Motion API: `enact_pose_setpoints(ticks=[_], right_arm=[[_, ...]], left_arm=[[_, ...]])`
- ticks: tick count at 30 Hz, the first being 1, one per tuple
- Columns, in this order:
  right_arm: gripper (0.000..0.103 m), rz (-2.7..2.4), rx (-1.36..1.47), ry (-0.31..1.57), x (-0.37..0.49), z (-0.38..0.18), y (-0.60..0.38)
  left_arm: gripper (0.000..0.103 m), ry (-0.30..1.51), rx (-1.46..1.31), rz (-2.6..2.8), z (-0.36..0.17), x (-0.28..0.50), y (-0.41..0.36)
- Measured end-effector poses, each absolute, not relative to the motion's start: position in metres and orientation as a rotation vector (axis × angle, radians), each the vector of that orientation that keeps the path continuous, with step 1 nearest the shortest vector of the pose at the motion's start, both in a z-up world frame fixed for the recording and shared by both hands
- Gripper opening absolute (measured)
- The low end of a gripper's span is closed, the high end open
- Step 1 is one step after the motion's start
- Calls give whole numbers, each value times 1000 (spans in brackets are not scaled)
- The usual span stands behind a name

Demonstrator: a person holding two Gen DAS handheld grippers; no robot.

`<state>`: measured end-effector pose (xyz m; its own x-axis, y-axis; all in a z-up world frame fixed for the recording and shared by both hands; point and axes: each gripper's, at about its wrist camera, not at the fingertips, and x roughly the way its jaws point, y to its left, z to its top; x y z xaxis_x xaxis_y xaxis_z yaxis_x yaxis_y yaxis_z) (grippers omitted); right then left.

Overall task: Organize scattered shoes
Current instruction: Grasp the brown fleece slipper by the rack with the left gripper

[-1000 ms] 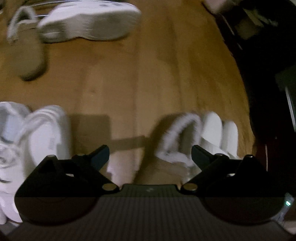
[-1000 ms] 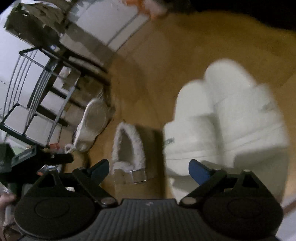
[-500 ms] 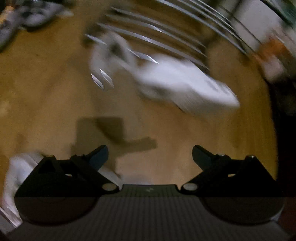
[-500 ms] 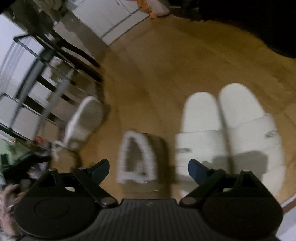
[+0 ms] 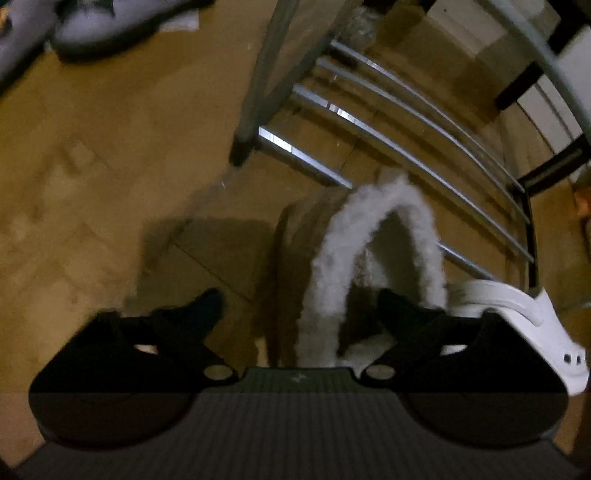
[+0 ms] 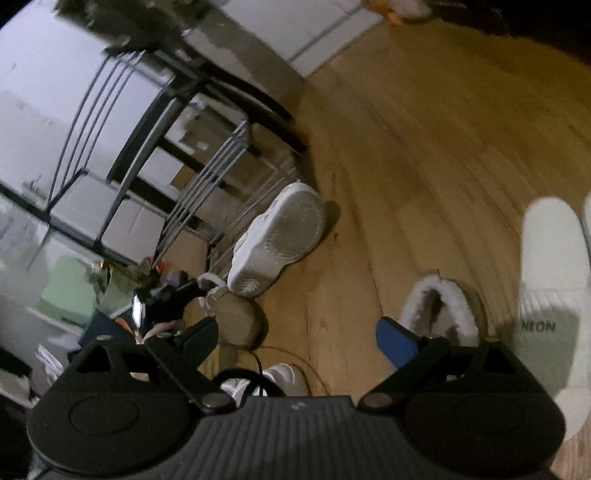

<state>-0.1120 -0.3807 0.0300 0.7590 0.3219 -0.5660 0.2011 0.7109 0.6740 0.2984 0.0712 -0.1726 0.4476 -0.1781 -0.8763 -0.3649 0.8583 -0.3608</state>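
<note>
A tan slipper with a white fleece rim (image 5: 328, 258) lies on the wood floor in front of the metal shoe rack (image 5: 388, 122). My left gripper (image 5: 301, 302) points down over it and its jaws are closing. One fleece wall stands between the fingers and no pad visibly presses it. My right gripper (image 6: 295, 332) hangs open above the floor, holding nothing. The matching slipper (image 6: 443, 306) sits just beyond its right finger, beside white slides (image 6: 550, 258). A white sneaker (image 6: 284, 240) lies on its side by the rack (image 6: 207, 177).
Another white sneaker (image 5: 535, 325) lies right of the left gripper. Grey shoes (image 5: 110, 22) sit at the far left of the floor. A white shoe (image 6: 284, 376) and a dark cable lie under the right gripper. Boxes and clutter stand behind the rack.
The left view swung from the slides and sneakers to the rack, ending low over a fleece slipper. The right gripper rose and turned left; the slides slid to its right edge.
</note>
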Motion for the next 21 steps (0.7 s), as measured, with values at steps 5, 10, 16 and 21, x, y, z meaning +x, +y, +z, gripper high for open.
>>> enact_pose_setpoints(ticks=[5,10,16,21], right_arm=[[93,24,804,745,-110,15,-380],[93,-54,844,740,-107,-6,-384],[93,-96,869,730,-107,-16,-385],[93,-106,820,727,-104,-15,-374]], left_arm=[[17,1023,-792,165,-174,280,85],[17,981,-996,80,-163,264,90],[18,914,-1221,-140,-131,240,81],[18,1036,-1317,-308,-104,212,33]])
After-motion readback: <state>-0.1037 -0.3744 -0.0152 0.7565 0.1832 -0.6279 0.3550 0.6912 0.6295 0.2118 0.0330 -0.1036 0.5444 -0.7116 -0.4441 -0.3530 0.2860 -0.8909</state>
